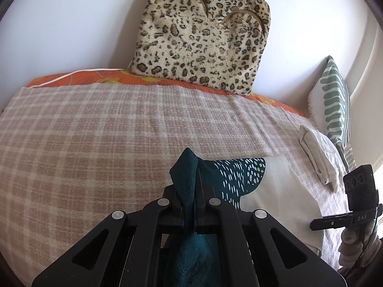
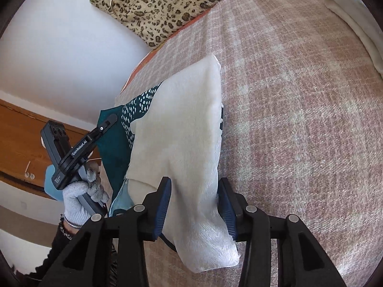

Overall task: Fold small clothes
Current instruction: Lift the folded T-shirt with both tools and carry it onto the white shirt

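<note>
My left tool (image 1: 189,203) is clamped on the teal corner of the cloth (image 2: 191,124); right tool (image 2: 194,205) sits half open w/ white cloth between, pads slack, on the bed (image 2: 299,119).

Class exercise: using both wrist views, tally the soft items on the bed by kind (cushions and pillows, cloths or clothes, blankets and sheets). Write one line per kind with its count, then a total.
Cushions and pillows: 2 (leopard-print cushion, green-striped pillow)
Cloths or clothes: 2 (teal-and-white cloth, folded white cloth)
Blankets and sheets: 2 (checked blanket, orange sheet)
Total: 6
</note>
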Demonstrator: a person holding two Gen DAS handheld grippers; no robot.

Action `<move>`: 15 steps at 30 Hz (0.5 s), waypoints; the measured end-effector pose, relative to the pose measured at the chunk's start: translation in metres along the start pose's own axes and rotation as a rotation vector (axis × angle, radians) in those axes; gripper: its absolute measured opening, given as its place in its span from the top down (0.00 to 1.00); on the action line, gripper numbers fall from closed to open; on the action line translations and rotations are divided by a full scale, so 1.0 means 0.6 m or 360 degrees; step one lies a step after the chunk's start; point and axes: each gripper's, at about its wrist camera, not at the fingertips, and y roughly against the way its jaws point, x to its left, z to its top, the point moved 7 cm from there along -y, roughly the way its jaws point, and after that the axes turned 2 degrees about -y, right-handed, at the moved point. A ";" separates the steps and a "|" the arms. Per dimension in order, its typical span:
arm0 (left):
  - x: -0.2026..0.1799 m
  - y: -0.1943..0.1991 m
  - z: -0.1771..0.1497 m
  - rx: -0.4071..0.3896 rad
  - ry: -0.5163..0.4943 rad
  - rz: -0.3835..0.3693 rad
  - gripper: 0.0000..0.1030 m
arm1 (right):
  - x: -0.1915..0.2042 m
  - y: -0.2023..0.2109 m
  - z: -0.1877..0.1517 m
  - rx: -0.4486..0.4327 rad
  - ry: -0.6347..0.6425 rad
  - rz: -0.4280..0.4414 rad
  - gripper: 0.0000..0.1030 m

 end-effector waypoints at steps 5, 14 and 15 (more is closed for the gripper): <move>0.002 -0.010 -0.003 0.0021 0.0027 -0.0006 0.97 | -0.006 -0.028 0.013 -0.0003 -0.0091 0.0157 0.78; -0.016 0.020 0.009 -0.0060 -0.0038 0.0003 0.97 | 0.060 -0.021 -0.002 -0.0105 0.0265 -0.0132 0.98; -0.019 0.024 0.011 -0.0071 -0.0048 0.0003 0.97 | 0.063 -0.012 -0.002 -0.0127 0.0273 -0.0137 0.98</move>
